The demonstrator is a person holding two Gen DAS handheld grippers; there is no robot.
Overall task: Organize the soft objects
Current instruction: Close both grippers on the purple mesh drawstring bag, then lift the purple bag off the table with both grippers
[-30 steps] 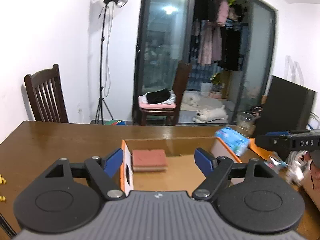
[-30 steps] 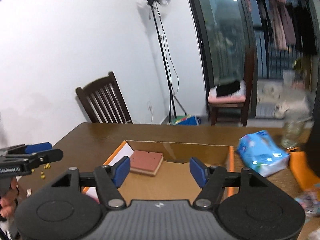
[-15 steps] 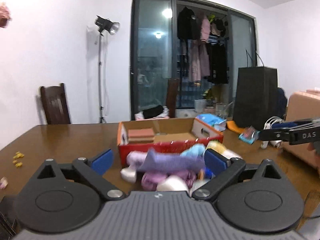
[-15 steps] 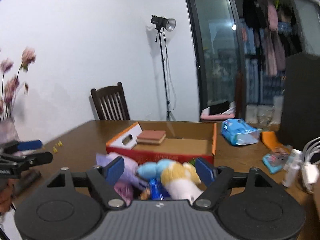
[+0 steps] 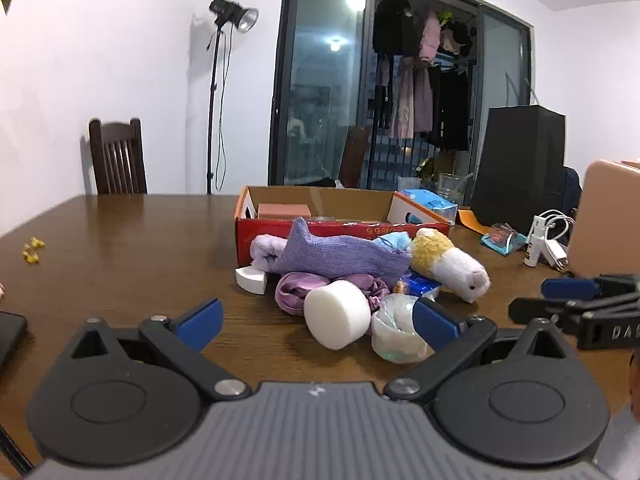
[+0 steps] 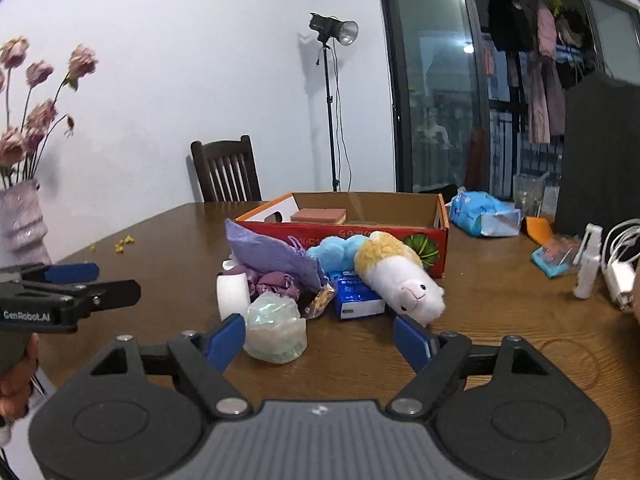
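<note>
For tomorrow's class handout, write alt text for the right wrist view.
The open right gripper hovers low over a wooden table, facing a pile of soft things: a plush alpaca, a purple cloth, a clear wrapped bundle. A cardboard box sits behind them.

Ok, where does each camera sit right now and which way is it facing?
Left wrist: on the left gripper, facing the pile before the cardboard box; own open fingers show, right gripper at right.
Right wrist: on the right gripper, same way; open fingers, left gripper and a hand at left.
Shared: box, alpaca plush, purple cloth.
</note>
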